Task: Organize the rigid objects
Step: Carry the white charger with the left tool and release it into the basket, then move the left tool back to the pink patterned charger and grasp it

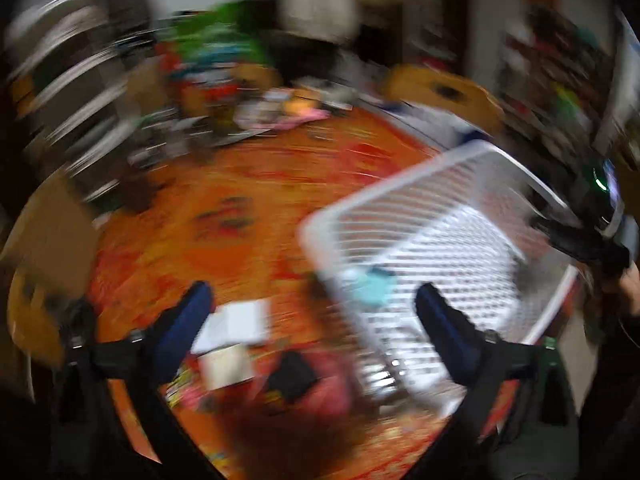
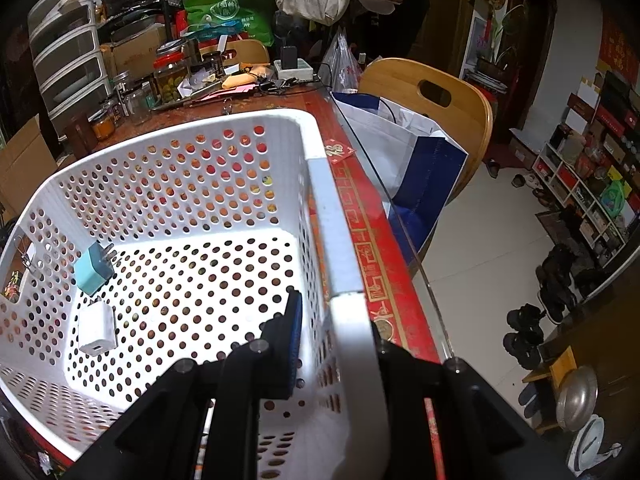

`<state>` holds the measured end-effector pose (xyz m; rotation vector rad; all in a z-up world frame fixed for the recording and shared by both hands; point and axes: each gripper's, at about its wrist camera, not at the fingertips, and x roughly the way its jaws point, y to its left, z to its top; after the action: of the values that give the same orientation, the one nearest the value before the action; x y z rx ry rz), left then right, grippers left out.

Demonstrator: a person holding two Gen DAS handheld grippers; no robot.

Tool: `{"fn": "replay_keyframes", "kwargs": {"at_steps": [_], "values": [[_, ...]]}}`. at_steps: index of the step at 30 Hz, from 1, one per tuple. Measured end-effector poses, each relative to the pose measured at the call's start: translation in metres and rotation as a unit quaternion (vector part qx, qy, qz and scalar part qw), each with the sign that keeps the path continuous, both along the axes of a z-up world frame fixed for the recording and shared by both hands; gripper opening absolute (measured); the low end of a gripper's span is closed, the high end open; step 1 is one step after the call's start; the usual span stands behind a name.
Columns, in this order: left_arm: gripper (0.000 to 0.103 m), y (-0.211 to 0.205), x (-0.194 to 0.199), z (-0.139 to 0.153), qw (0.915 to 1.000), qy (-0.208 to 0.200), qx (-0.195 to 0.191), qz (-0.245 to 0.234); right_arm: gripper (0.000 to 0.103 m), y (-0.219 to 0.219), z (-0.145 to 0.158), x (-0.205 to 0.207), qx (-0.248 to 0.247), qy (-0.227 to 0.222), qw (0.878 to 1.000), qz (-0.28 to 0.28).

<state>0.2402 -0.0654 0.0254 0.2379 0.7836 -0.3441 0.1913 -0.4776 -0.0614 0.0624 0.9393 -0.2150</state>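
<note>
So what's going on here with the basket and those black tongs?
A person is tidying small hard items into a white perforated basket on a red table. The right tongs are clamped on the basket's rim, steadying it. Inside lie a pale blue plug adapter and a white charger. The left tongs are wide open and empty above the table beside the basket, where a few small boxes are waiting; that view is too blurred to say more.
</note>
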Motion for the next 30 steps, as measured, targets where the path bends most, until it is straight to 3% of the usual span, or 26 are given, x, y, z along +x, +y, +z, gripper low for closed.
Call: {"fn": "replay_keyframes", "kwargs": {"at_steps": [2,4,9,15,19,23,27,30], "values": [[0.103,0.058,0.006,-0.017,0.9968,0.010,-0.002,0.079,0.017,0.001,0.000,0.001,-0.002,0.000,1.000,0.001],[0.103,0.101,0.013,-0.046,0.9908,0.040,-0.009,0.129,0.017,0.001,0.000,0.000,-0.003,0.000,1.000,0.002],[0.101,0.154,0.014,-0.113,0.9808,0.100,-0.033,0.164,0.017,0.001,0.000,0.000,-0.007,-0.001,1.000,0.000],[0.098,0.142,0.007,-0.160,0.9791,0.116,-0.058,0.156,0.017,0.002,0.000,0.001,-0.011,0.004,1.000,-0.005],[0.093,0.125,-0.002,-0.175,0.9786,0.127,-0.069,0.146,0.017,0.001,0.000,0.001,-0.012,0.005,1.000,-0.007],[0.073,0.118,0.000,-0.181,0.9739,0.141,-0.078,0.160,0.017,0.001,0.000,0.001,-0.014,0.005,1.000,-0.006],[0.062,0.121,0.008,-0.183,0.9723,0.129,-0.070,0.182,0.017,0.001,0.000,0.002,-0.014,0.005,1.000,-0.005],[0.059,0.123,0.013,-0.183,0.9723,0.120,-0.063,0.190,0.017,0.001,0.000,0.002,-0.013,0.005,1.000,-0.004]]}}
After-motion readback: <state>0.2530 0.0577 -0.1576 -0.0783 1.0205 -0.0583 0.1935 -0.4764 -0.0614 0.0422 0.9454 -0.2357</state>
